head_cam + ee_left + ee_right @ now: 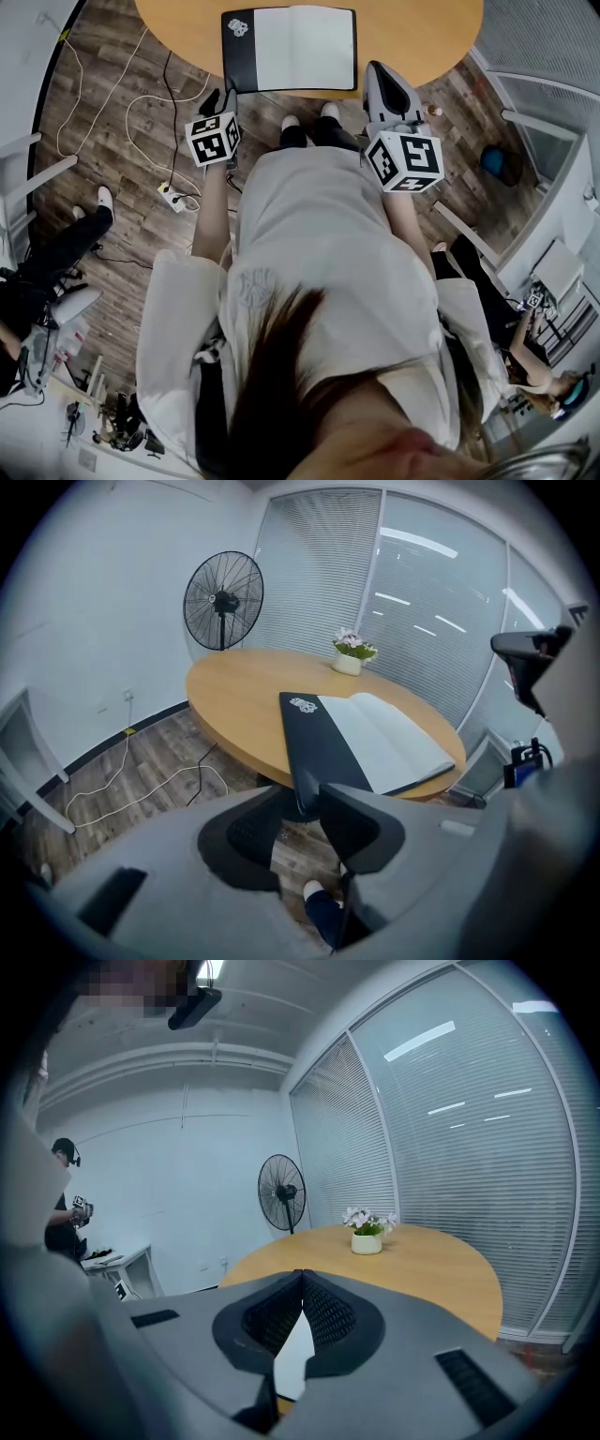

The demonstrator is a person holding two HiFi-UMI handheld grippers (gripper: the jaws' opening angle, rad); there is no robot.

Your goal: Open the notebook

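Notebook (pixel 291 47) lies open and flat on the round wooden desk (pixel 422 28), at its near edge. Black cover to the left, white pages to the right.

Left hand-held gripper (pixel 302 810): jaws partly apart, the cover's near corner between them, not clamped.

Right hand-held gripper (pixel 301 1275): jaw tips together, just beside the notebook's right edge.

Flower pot (pixel 348 656) stands farther back on the desk.

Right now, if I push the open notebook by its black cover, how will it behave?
It probably slides: the notebook lies flat on a smooth table. The black cover looks thin and overhangs the edge, so it may flex or hinge up instead of moving the book.
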